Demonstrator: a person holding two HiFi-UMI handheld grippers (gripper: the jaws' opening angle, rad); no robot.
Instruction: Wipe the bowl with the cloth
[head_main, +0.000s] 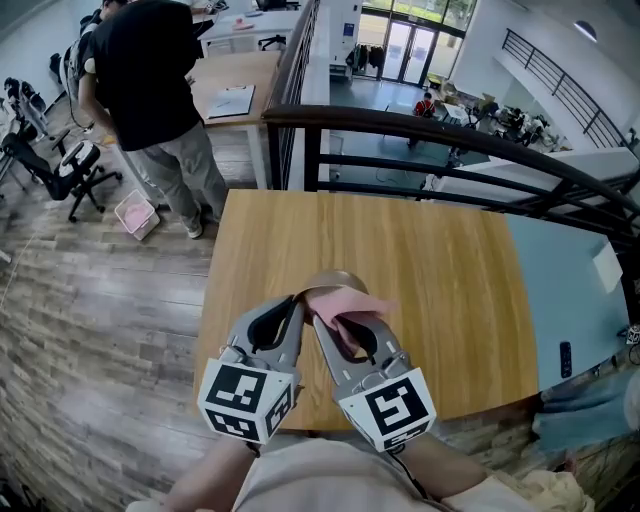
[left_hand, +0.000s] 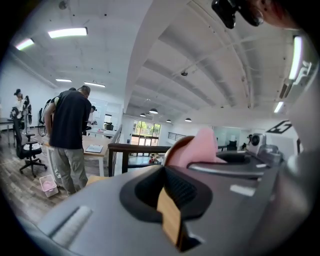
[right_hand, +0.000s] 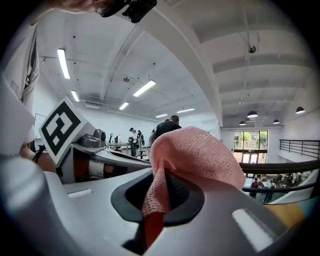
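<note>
Left hand-held gripper (head_main: 294, 303) shut on bowl (head_main: 336, 280) rim. Bowl likely light, rigid, slippery. Right hand-held gripper (head_main: 320, 324) pinches soft cloth (head_main: 350, 304) fold, close against bowl.

Cloth (right_hand: 196, 152): pink, fine mesh weave. Bowl (head_main: 338, 279): tan-brown rim. Counter (head_main: 450, 300): light honey wood, straight grain. Left gripper (head_main: 296, 300) and right gripper (head_main: 318, 322): matte grey shells, black inserts at the fingers (right_hand: 225, 220). Marker cubes (head_main: 245, 400): white with black square patterns. Floor (head_main: 90, 320): grey-brown planks, mixed tones. Railing (head_main: 450, 128): black. Person (head_main: 150, 70): black top, grey trousers. Small bin (head_main: 136, 215) on the floor: pink. Panel (head_main: 570, 290) right of the counter: pale blue. Ceiling (left_hand: 165, 60): white, with white strip lights.
</note>
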